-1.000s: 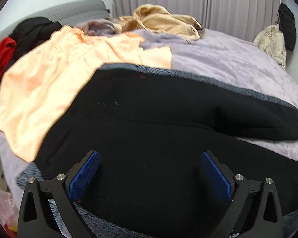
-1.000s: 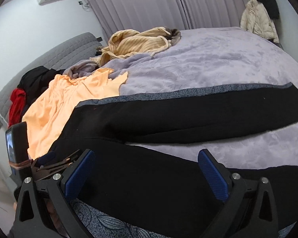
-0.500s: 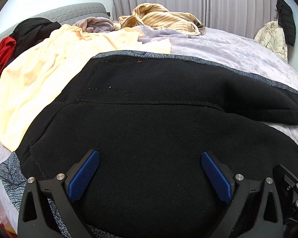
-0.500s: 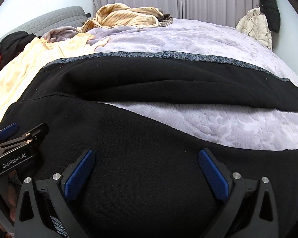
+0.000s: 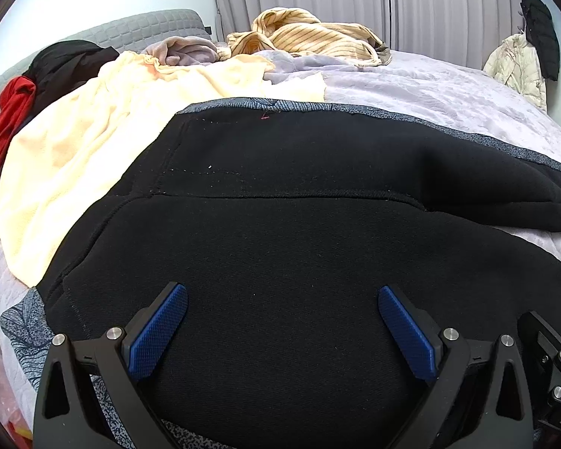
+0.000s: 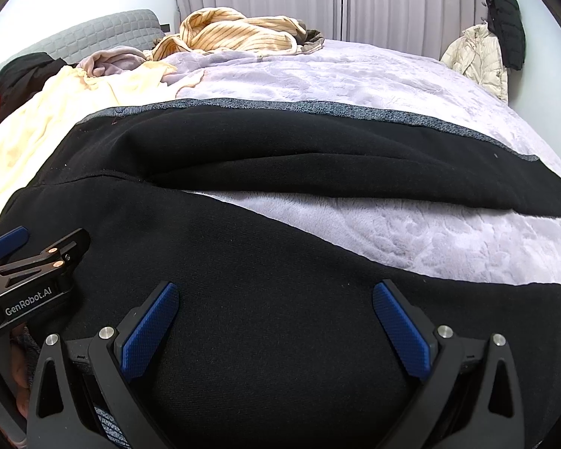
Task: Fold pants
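Black pants (image 5: 288, 224) with a grey patterned lining lie spread on the lilac bed, waist to the left, two legs running right. In the right wrist view the far leg (image 6: 318, 157) and near leg (image 6: 280, 299) part in a V with bedspread between them. My left gripper (image 5: 280, 321) is open, low over the seat of the pants near the front edge. My right gripper (image 6: 276, 318) is open over the near leg, just right of the left gripper (image 6: 26, 280). Neither holds cloth.
A pale yellow garment (image 5: 93, 142) lies left of the pants. A striped tan garment (image 5: 310, 37) and a grey one are piled at the back. Red and black clothes (image 5: 15, 104) sit by the grey headboard. Jackets (image 6: 482, 56) hang at the right wall.
Both grippers have dropped lower and closer to the pants and come nearer each other. The view has levelled. Both stay open.
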### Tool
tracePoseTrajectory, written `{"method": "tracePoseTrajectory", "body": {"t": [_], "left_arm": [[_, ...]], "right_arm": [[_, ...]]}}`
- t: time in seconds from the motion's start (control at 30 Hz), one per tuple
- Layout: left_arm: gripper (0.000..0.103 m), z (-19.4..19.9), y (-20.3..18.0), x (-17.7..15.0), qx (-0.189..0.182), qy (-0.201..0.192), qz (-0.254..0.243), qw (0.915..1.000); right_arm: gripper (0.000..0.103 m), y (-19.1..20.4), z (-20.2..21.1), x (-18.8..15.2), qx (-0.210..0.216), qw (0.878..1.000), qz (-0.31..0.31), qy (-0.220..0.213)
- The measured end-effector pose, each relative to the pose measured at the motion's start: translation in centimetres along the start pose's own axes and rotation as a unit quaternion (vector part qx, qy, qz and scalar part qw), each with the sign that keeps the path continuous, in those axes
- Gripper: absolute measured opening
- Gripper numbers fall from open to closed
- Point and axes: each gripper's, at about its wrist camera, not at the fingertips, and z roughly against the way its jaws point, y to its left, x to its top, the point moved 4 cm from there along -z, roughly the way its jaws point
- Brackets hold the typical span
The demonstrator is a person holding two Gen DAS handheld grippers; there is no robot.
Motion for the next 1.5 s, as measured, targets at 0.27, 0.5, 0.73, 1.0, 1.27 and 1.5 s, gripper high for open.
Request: {"method": "tracePoseTrajectory", "body": {"t": [0.27, 0.5, 0.73, 1.0, 1.27, 1.5], "left_arm": [[0.103, 0.1, -0.1, -0.1, 0.022, -0.008, -0.013, 0.9996], [0.103, 0.0, 0.2, 0.1, 0.013, -0.002, -0.008, 0.9999], [0.102, 0.3, 0.5, 2.2, -0.013, 0.067, -0.018, 0.9975], [0.102, -0.6, 2.7, 8.7, -0.025, 0.044, -0.008, 0.9987], [0.103, -6.8, 4.0, 5.7, -0.035, 0.067, 0.055, 0.9956], [0.103, -7.8, 3.9, 5.6, -0.041, 0.052, 0.055, 0.9963]], "right_arm": [[0.103, 0.2, -0.2, -0.1, 0.002, 1.000, -0.003, 0.000], [0.103, 0.1, -0.4, -0.3, 0.000, 1.000, -0.001, 0.000], [0.103, 0.4, -0.4, 1.2, 0.008, 0.998, 0.022, 0.065], [0.103, 4.9, 2.5, 11.7, 0.163, 0.964, 0.211, 0.002], [0.103, 9.3, -10.3, 18.1, 0.194, 0.927, 0.303, 0.104], [0.103, 10.2, -16.8, 19.6, 0.272, 0.901, 0.312, 0.132]]}}
